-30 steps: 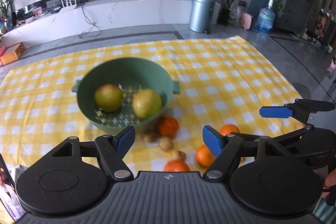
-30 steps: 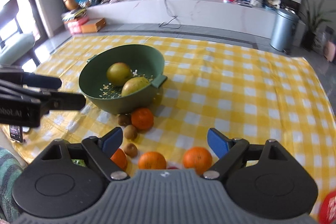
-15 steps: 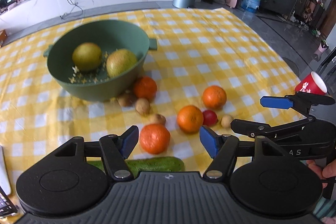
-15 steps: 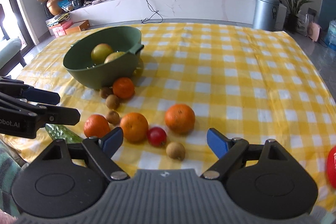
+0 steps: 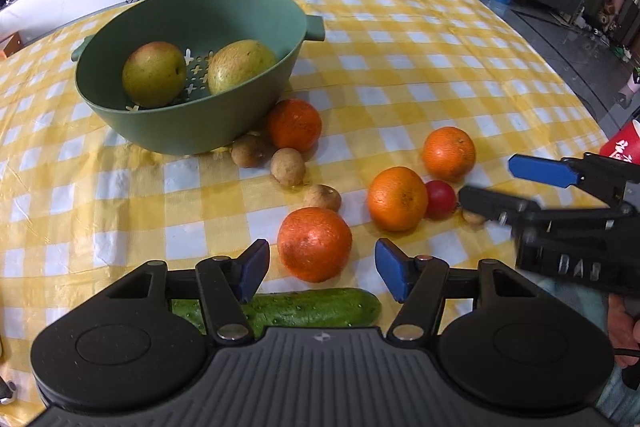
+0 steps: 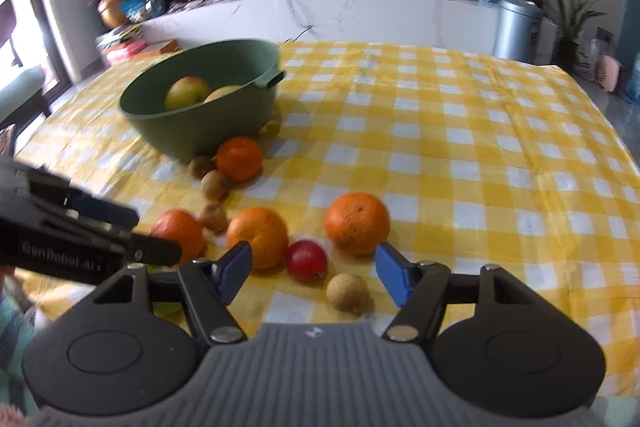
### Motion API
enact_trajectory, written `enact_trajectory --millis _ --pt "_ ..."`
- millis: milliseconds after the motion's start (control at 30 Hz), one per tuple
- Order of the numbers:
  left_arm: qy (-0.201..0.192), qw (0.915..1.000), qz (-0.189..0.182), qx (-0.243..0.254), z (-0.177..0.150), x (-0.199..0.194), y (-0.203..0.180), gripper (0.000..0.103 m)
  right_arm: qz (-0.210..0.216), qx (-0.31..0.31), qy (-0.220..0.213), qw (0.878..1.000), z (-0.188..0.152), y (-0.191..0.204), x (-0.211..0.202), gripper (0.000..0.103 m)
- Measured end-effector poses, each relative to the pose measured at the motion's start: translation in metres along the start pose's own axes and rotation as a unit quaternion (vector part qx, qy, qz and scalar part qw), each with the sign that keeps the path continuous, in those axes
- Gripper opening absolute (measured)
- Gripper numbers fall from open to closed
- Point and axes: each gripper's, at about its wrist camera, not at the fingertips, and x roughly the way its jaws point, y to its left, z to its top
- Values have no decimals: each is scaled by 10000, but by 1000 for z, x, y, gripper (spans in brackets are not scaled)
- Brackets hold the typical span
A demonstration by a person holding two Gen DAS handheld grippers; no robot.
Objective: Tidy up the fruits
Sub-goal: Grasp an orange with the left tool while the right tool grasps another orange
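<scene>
**Both grippers low over the loose fruit, nothing held**

Between the blue-padded fingers of the left gripper [image 5: 320, 265], spread wide and empty, sat a round, dimpled orange [image 5: 314, 243], just ahead of the pads. Under that gripper lay a long, dark green cucumber [image 5: 304, 309]. The right gripper [image 6: 313, 267] was likewise wide and empty, with a small, glossy red fruit [image 6: 307, 260] and a small, round tan-brown fruit [image 6: 347, 293] between its fingers.

Risks, as judged:
- Round fruit on a smooth yellow-and-white checked tablecloth [image 5: 420, 67]; an off-centre pinch could squirt the orange out and set it rolling.
- Fruits clustered, some touching; a finger coming down could knock a neighbour away.
- The two grippers worked near each other and could collide.
- The red fruit looked soft; a hard squeeze might bruise it.

Outward: a deep green plastic colander bowl [image 5: 168, 131] with two yellow-green apples [image 5: 154, 74] inside, three more oranges and three small brown fruits loose beside and before it.

Writing: "GenRobot.AI", blurred, on the left gripper's body in the right view. A red paper cup [image 5: 622, 147] bore white characters, unreadable.
</scene>
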Motion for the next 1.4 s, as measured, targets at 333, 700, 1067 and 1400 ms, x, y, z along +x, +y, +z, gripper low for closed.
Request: enact_trajectory --millis 333,700,1067,1400 --pt "65 9999 7 -94 3 13 2 59 -303 689 87 9971 9 -18 26 53" --pt "112 9997 -92 -200 4 20 6 56 -277 671 288 9969 12 -16 46 45" --pt "281 9992 -33 -266 5 26 5 51 -327 610 350 9970 12 -15 51 42" --pt "98 9996 18 -266 9 9 3 50 -323 544 236 9977 11 -11 45 40"
